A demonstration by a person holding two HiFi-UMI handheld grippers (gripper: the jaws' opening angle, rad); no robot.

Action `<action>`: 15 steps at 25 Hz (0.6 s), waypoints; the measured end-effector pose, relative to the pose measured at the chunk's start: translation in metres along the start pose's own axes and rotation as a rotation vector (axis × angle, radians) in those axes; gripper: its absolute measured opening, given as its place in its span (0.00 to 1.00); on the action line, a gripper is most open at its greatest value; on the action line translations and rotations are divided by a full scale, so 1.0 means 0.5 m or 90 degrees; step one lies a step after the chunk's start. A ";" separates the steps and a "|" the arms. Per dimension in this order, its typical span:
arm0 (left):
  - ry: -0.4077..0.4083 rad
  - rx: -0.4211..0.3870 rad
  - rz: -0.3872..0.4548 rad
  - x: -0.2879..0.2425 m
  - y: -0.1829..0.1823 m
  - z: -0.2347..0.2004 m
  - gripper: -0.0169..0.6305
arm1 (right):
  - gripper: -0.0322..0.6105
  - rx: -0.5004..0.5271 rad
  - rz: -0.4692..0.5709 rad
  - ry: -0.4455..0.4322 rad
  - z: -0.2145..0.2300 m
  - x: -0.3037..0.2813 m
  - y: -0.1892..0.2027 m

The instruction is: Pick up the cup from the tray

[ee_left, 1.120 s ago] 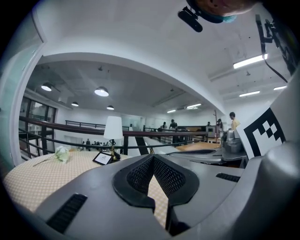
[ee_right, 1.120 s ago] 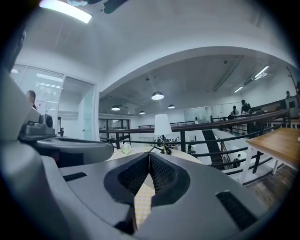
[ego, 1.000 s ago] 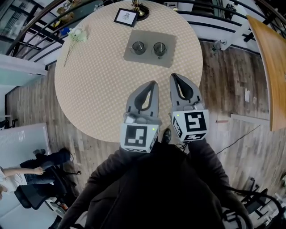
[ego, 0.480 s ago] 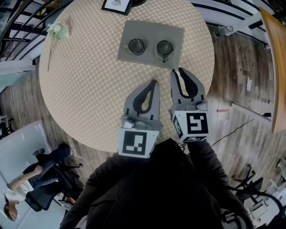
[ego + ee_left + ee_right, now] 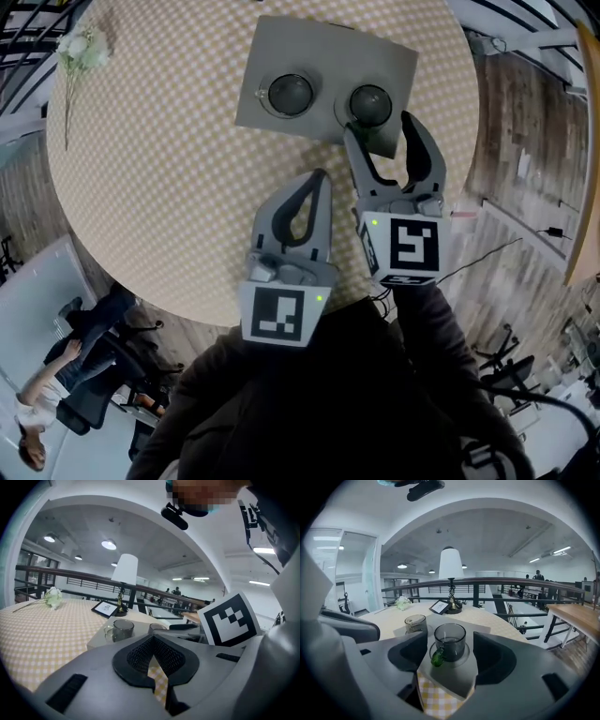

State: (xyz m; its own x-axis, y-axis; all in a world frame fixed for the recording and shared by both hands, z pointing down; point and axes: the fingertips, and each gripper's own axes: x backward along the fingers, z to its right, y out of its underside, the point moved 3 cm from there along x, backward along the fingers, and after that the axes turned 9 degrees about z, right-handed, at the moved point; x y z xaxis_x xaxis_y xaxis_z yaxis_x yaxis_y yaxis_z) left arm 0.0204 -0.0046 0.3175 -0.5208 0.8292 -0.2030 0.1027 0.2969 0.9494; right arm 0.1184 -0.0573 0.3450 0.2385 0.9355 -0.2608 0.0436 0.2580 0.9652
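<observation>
I read the right gripper (image 5: 379,127) as released: its jaws have just been opening and now stand wide apart over the near corner of the grey tray (image 5: 314,45). In the right gripper view, the dark glass cup (image 5: 450,641) stands upright on that tray, centred in the gap between the jaws, with its green handle (image 5: 437,658) turned toward the camera. The pads are clear of the cup on both sides. A second cup (image 5: 291,92) stands on the same tray, beside the first and to its left in the head view. The left gripper (image 5: 321,176) is clenched and empty, with the jaw tips together. It sits above the checked tabletop (image 5: 159,159), short of the tray's near edge. A white flower (image 5: 82,47) lies at the tabletop's far left edge.
</observation>
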 end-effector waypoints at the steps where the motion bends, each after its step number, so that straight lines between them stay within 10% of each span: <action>1: -0.002 0.004 -0.004 -0.006 0.008 -0.008 0.03 | 0.47 0.004 -0.005 0.000 0.000 -0.012 0.006; 15: -0.016 0.018 -0.012 -0.013 0.019 -0.034 0.03 | 0.46 0.045 -0.073 0.015 -0.006 -0.055 0.038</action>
State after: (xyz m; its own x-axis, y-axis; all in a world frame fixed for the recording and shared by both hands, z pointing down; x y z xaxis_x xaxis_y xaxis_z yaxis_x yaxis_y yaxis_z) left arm 0.0103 -0.0152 0.3318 -0.5011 0.8349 -0.2275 0.1172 0.3260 0.9381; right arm 0.1100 -0.0773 0.3704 0.2052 0.9064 -0.3692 0.1385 0.3465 0.9278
